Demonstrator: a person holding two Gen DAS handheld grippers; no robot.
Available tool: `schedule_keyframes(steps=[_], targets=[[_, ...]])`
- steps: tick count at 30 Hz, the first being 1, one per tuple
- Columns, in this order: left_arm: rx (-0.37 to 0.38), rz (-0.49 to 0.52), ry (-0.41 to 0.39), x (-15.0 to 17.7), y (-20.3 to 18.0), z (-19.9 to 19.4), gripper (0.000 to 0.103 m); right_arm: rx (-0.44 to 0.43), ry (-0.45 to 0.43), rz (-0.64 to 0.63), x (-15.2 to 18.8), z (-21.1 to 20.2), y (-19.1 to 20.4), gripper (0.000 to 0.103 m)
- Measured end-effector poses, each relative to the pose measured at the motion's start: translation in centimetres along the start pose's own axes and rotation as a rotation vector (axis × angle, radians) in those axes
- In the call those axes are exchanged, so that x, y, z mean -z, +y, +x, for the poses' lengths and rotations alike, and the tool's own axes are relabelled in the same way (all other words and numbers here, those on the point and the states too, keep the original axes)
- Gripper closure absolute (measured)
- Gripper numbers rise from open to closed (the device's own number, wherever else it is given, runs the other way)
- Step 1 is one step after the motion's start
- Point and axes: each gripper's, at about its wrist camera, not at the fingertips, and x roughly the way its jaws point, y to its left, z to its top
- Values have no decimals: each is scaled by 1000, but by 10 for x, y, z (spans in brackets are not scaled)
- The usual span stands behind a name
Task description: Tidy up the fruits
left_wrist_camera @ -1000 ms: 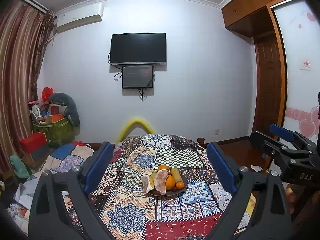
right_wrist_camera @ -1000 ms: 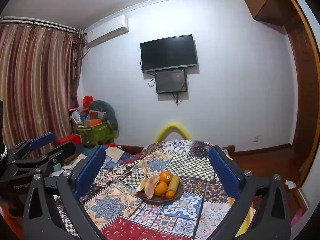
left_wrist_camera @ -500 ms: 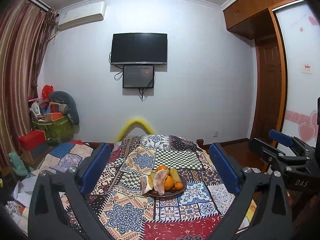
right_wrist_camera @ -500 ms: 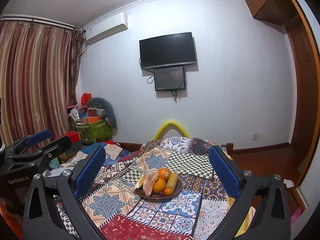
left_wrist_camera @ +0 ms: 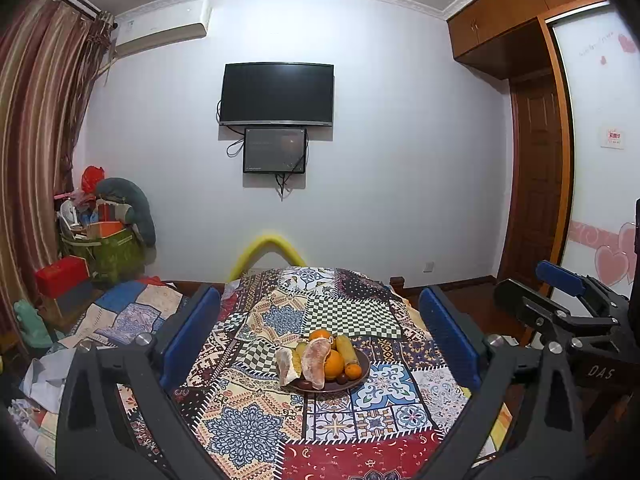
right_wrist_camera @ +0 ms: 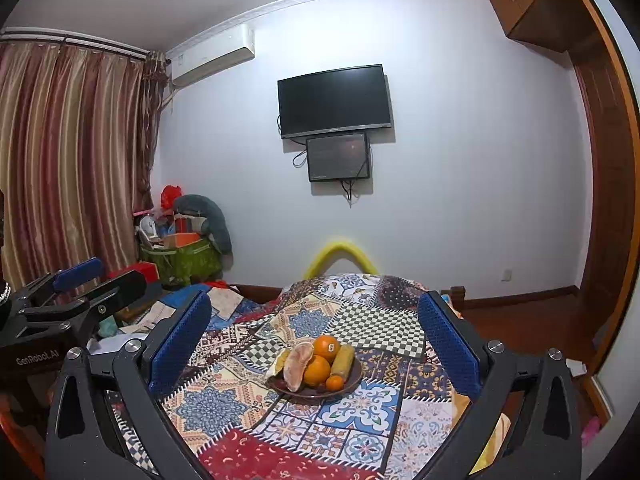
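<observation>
A dark brown plate (right_wrist_camera: 354, 380) held oranges (right_wrist_camera: 317, 370) and a yellow corn cob (right_wrist_camera: 343, 360) beside pale pink pomelo flesh (right_wrist_camera: 298, 364). The tablecloth (right_wrist_camera: 360, 404) was patchwork: blue medallions, green-and-white checks at the far side, red near. Both grippers had black frames and blue pads (left_wrist_camera: 192, 330). Left, the curtain (right_wrist_camera: 68, 160) was striped maroon and gold.

Dark round plate (left_wrist_camera: 362, 364) sits on the patchwork-covered desk (left_wrist_camera: 248, 432), piled with fruit. Two large oranges (right_wrist_camera: 326, 347), one behind the other; a small orange (right_wrist_camera: 335, 382) at the front right edge. Yellow elongated fruit (right_wrist_camera: 343, 360) lies along the right side. Peeled pale-pink pomelo segment (right_wrist_camera: 298, 364) leans on the left, another pale piece (left_wrist_camera: 285, 364) beside it. Small dark fruits (left_wrist_camera: 342, 379) at the front rim.
</observation>
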Motion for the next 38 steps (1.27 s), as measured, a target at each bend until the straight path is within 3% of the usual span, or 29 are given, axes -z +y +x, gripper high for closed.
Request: schedule_keyframes(steps=[38], targets=[[65,-3,38,4,0,10,1,22,10,-18,1,5,-1,0]])
